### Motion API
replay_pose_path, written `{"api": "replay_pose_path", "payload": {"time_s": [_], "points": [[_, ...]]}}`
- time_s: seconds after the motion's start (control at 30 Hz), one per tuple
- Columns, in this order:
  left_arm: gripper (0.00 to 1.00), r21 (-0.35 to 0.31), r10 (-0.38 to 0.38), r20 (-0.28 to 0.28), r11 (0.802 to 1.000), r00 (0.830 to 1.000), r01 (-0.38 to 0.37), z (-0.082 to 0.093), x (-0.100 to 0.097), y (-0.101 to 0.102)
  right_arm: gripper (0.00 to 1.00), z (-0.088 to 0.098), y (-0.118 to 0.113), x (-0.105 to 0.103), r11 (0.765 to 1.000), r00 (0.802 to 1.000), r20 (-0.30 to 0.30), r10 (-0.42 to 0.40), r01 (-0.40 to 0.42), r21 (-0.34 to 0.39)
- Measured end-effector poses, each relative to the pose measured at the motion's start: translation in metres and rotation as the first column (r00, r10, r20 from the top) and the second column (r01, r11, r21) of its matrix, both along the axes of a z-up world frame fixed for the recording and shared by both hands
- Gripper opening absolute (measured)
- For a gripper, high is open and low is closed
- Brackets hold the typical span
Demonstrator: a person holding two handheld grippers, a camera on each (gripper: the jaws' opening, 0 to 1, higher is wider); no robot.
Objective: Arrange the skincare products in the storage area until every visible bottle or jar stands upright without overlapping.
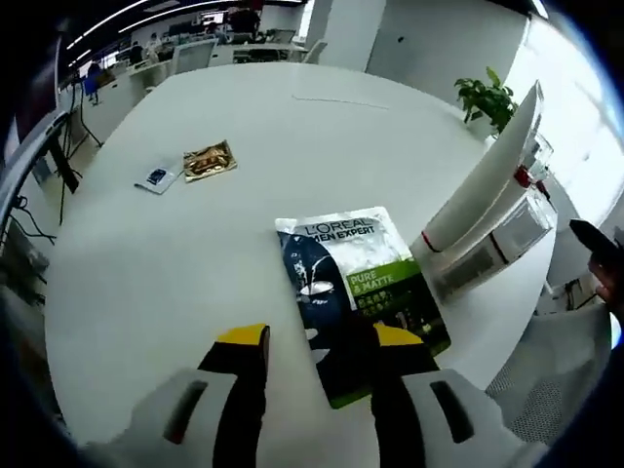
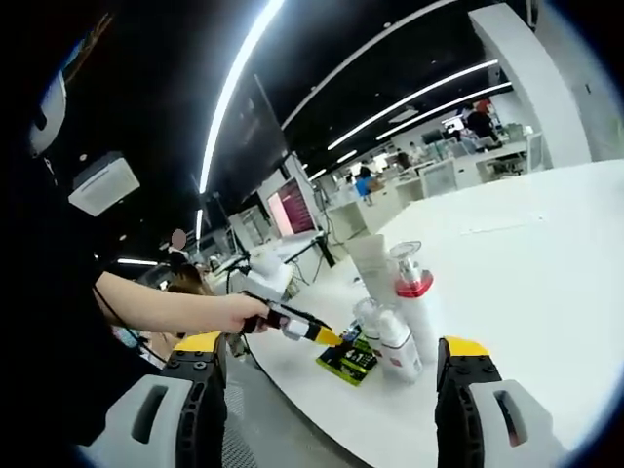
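Two pairs of yellow-tipped tongs were in play over the round white surface point(image 1: 195, 263). In the left gripper view, the left tongs point(image 1: 320, 339) hung spread apart above the near edge of a flat green, white and dark-blue L'Oreal Men Expert sachet point(image 1: 359, 292), which lay on the surface. The right tip overlapped the sachet's lower corner in the picture, the left tip sat beside it over bare surface, and nothing was clamped; whether a tip touched the sachet could not be told. To the right, a tall white tube with a red band point(image 1: 478, 190) leaned across a cluster of clear and white bottles point(image 1: 507, 234) near the surface's edge. Farther off on the left lay a small gold foil packet point(image 1: 210, 161) and, just beside it, a small blue-and-white packet point(image 1: 156, 177). A green potted plant point(image 1: 486, 97) stood beyond the edge.

In the right gripper view, the right tongs point(image 2: 331, 356) stood wide apart and empty, well off from the products. A white pump bottle with a red collar point(image 2: 414, 307) stood upright among smaller white bottles point(image 2: 385, 336). A person's hand point(image 2: 239, 312) held the left tongs there, their tip at the sachet.
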State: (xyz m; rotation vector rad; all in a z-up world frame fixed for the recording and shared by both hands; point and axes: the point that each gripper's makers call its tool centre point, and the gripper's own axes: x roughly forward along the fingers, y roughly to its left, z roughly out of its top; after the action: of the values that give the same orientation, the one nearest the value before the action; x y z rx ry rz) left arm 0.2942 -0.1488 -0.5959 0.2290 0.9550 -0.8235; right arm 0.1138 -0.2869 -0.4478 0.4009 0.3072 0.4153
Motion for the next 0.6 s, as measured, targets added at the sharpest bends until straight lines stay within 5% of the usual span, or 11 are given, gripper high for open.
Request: {"api": "replay_pose_path", "payload": {"time_s": [0.17, 0.27, 0.43, 0.6], "points": [[0.52, -0.020, 0.018, 0.038, 1.000, 0.999, -0.017, 0.024, -0.009, 0.015, 0.95, -0.001, 0.000, 0.000, 1.000, 1.000, 0.000, 0.001, -0.001, -0.009], [0.62, -0.112, 0.050, 0.109, 0.993, 0.993, -0.038, 0.044, -0.005, 0.013, 0.94, -0.001, 0.000, -0.001, 1.000, 1.000, 0.003, 0.004, -0.004, -0.013], [0.75, -0.151, 0.056, 0.153, 0.988, 0.987, -0.033, 0.070, -0.013, 0.025, 0.94, -0.001, 0.001, -0.002, 1.000, 1.000, 0.009, 0.016, -0.016, -0.015], [0.90, -0.187, 0.076, 0.135, 0.981, 0.988, -0.049, 0.081, -0.026, 0.030, 0.94, 0.000, 0.002, -0.002, 0.999, 0.999, 0.014, 0.030, -0.030, -0.011]]}}
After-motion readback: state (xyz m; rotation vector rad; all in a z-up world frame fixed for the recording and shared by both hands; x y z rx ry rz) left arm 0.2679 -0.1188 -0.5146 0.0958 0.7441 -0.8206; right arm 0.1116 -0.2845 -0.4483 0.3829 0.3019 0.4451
